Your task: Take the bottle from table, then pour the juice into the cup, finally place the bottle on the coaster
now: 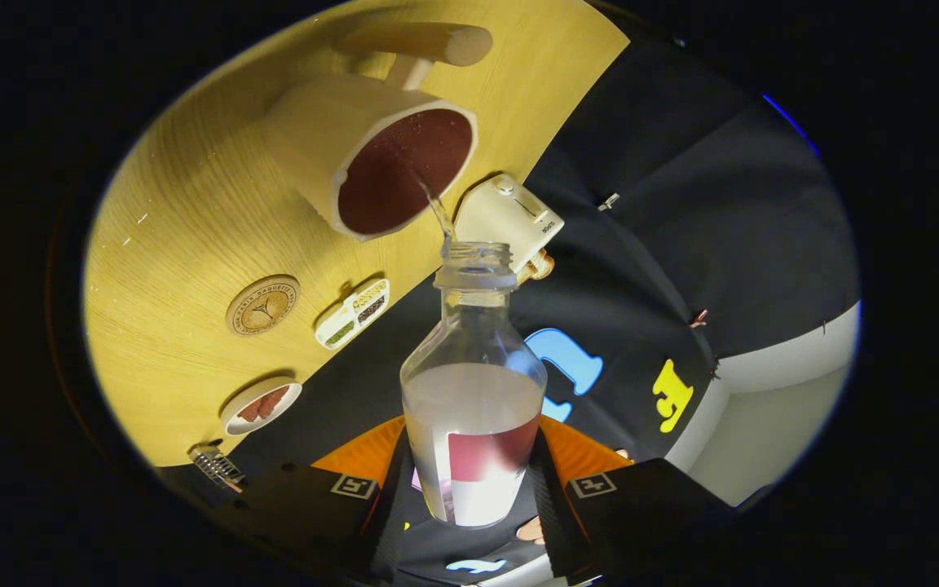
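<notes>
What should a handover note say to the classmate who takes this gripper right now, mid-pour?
Gripper: shut on the bottle, tilted mouth-first toward the cup.
Stream runs from the bottle's mouth into the cup, on the wooden table.
Coaster lies bare on the table, nearer the fingers than the cup.
Done: bottle taken, pour under way; juice remains in the bottle.
Left: finish pouring, right the bottle, set it on the coaster.

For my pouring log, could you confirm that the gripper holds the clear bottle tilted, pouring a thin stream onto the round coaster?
Not quite: in the gripper view the gripper holds the clear bottle tilted, but the thin stream falls into the cup, not the round coaster.
</notes>
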Tool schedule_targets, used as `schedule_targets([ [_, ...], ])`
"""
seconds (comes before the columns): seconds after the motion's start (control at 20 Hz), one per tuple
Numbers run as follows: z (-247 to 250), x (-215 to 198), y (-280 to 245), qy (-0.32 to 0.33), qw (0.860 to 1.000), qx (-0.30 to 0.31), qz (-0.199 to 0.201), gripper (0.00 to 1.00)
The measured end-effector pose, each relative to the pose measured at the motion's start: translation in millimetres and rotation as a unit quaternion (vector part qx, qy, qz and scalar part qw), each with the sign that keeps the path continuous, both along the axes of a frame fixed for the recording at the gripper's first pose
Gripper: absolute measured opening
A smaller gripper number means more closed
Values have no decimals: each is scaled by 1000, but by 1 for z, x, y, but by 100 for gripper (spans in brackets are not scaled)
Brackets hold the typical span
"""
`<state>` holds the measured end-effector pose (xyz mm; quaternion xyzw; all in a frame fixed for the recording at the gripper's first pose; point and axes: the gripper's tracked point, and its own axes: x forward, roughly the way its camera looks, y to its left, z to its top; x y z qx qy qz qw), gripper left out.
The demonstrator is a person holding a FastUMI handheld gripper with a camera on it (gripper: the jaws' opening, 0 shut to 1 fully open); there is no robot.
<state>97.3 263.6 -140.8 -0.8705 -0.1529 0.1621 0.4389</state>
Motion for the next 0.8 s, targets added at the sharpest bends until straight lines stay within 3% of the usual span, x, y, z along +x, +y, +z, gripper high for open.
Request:
schedule_targets([
  [0.35, 5, 2, 11, -27, 997, -43, 54, 70],
  [0.8, 7, 8, 11, -32, 997, -41, 57, 70],
])
